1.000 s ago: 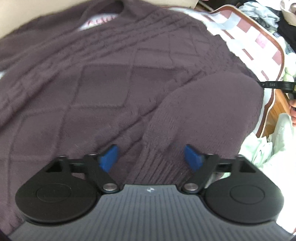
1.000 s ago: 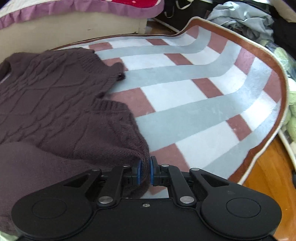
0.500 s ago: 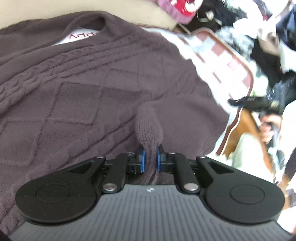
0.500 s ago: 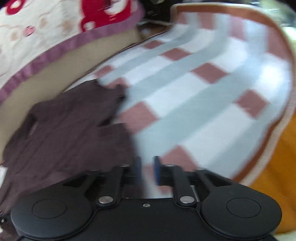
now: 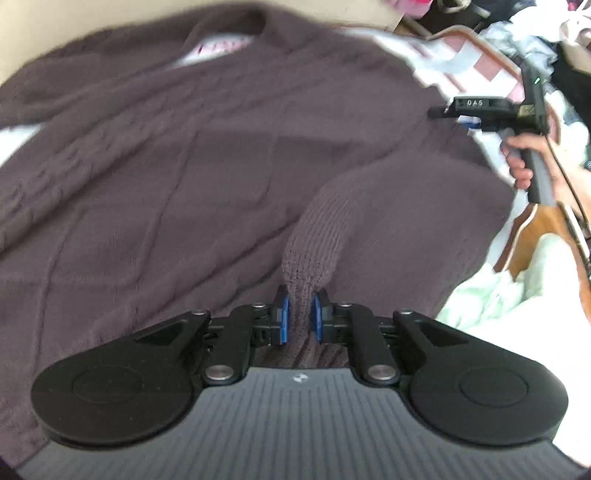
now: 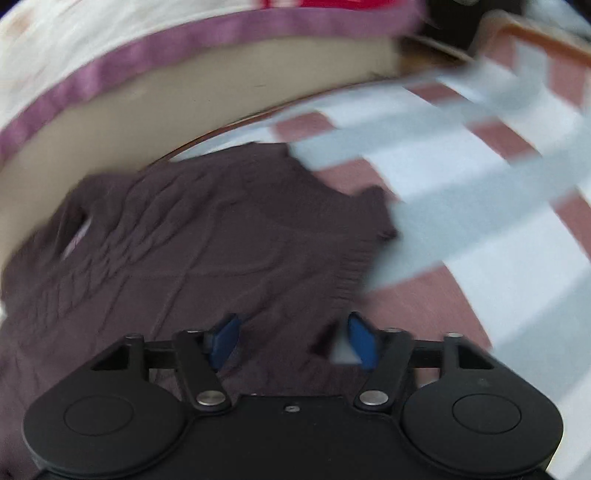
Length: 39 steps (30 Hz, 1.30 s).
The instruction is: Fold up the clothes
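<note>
A dark brown cable-knit sweater (image 5: pixel 177 177) lies spread on a striped rug, neckline at the far end. One sleeve (image 5: pixel 369 206) is folded across its body. My left gripper (image 5: pixel 299 317) is shut on that sleeve's ribbed cuff (image 5: pixel 301 273). In the right wrist view the same sweater (image 6: pixel 207 251) fills the left half, blurred. My right gripper (image 6: pixel 291 339) hangs open over the sweater's right edge with nothing between its blue pads (image 6: pixel 225 332). The right gripper (image 5: pixel 461 114) also shows at the far right of the left wrist view, held by a hand (image 5: pixel 524 155).
The rug (image 6: pixel 461 177) has white, grey and red-brown stripes and a brown border. A beige bed base (image 6: pixel 184 99) with a purple-trimmed cover runs along the far side. Pale green cloth (image 5: pixel 524 288) and wood floor (image 5: pixel 546 229) lie at the right, with piled clothes (image 5: pixel 517 33) beyond.
My left gripper closed on the sleeve cuff and holds it. My right gripper let go of the sweater's edge, opened and moved left over the sweater.
</note>
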Motion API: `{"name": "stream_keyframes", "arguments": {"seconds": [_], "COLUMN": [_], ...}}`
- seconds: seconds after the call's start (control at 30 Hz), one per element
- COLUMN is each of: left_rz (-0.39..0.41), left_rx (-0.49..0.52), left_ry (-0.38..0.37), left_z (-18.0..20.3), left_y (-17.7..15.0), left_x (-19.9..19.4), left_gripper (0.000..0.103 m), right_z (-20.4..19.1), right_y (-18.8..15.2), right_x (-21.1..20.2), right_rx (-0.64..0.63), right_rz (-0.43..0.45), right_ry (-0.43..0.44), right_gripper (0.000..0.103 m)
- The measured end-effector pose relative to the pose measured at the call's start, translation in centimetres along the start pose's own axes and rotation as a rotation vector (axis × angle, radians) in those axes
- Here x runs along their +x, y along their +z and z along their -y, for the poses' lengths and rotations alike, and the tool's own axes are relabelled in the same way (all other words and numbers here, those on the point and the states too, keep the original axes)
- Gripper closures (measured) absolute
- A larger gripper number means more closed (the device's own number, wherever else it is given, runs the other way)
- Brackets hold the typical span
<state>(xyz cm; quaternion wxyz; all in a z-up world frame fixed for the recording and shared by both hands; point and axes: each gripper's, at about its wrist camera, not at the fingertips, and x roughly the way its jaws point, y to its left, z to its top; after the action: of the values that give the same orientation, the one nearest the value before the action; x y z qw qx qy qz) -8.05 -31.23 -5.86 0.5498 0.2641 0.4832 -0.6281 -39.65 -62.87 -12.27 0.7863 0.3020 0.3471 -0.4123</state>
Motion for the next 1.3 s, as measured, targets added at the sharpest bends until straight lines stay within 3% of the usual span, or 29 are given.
{"name": "stream_keyframes", "arguments": {"seconds": [0.07,0.17,0.27,0.3,0.37,0.43,0.53,0.73,0.83,0.87,0.93,0.97,1.0,1.07,1.1,1.13,1.17,1.2,1.23,1.3], "left_rz": [0.009,0.034,0.045,0.039,0.014,-0.016,0.001,0.072,0.063,0.056,0.043,0.034,0.017,-0.021,-0.019,-0.002,0.021,0.039,0.056,0.124], "left_rx": [-0.011,-0.053,-0.076,-0.063,-0.042,-0.023,-0.015,-0.076,-0.11,-0.107,-0.092,-0.087,-0.091,-0.098,-0.091,-0.082,-0.072,-0.058,-0.041,-0.005], "left_ry": [-0.012,-0.078,-0.128,-0.116,-0.068,-0.021,0.01,0.022,-0.012,-0.023,-0.038,-0.042,-0.041,-0.036,-0.046,-0.057,-0.066,-0.067,-0.063,-0.086], "left_z": [-0.1,-0.5,-1.1,-1.1,-0.8,-0.5,-0.6,-2.5,-3.1,-2.9,-2.3,-2.1,-2.0,-1.3,-0.9,-0.6,-0.2,0.2,0.6,1.4], "left_y": [0.1,0.3,-0.1,-0.1,0.0,0.1,-0.1,0.0,0.1,0.1,0.1,0.1,0.1,0.4,0.4,0.3,0.3,0.2,0.2,0.2], "left_x": [-0.2,-0.8,-1.3,-1.2,-0.4,0.1,-0.6,-2.3,-1.9,-1.7,-1.1,-0.7,-0.1,1.0,1.4,1.8,2.0,2.0,1.8,-0.1], "left_gripper": [0.091,0.091,0.091,0.091,0.09,0.089,0.085,0.086,0.085,0.082,0.066,0.047,0.025,0.007,0.008,0.011,0.031,0.076,0.094,0.094], "right_z": [-1.9,-2.9,0.6,1.6,2.3,1.5,1.0,1.8,3.9,4.6,5.9,6.1,5.7,3.0,1.7,0.4,-0.6,-1.7,-2.5,-2.3], "right_y": [-0.3,-1.4,-1.9,-2.0,-1.9,-1.8,-2.2,-3.9,-5.5,-6.2,-7.5,-7.9,-8.3,-8.4,-8.4,-8.5,-8.5,-8.5,-8.5,-7.9], "right_x": [-0.4,-3.8,-4.6,-4.7,-4.0,-4.0,-5.0,-7.5,-7.7,-7.6,-7.3,-7.0,-7.0,-6.4,-6.1,-6.0,-6.4,-6.8,-7.5,-10.3], "right_rx": [-0.15,-0.258,-0.161,-0.132,-0.099,-0.113,-0.099,-0.012,0.124,0.178,0.285,0.322,0.315,0.157,0.077,0.008,-0.034,-0.076,-0.095,-0.042], "right_rz": [0.02,0.131,0.094,0.077,0.019,0.015,0.027,0.039,0.016,0.009,-0.004,0.003,0.029,0.01,0.0,-0.002,0.016,0.034,0.059,0.14], "right_ry": [-0.061,-0.24,-0.308,-0.311,-0.223,-0.209,-0.184,-0.162,-0.126,-0.102,-0.054,-0.032,-0.018,-0.013,-0.01,-0.014,-0.035,-0.056,-0.072,-0.114], "right_gripper": [0.094,0.099,0.1,0.099,0.093,0.066,0.044,0.04,0.039,0.039,0.039,0.036,0.036,0.036,0.038,0.064,0.084,0.087,0.089,0.09]}}
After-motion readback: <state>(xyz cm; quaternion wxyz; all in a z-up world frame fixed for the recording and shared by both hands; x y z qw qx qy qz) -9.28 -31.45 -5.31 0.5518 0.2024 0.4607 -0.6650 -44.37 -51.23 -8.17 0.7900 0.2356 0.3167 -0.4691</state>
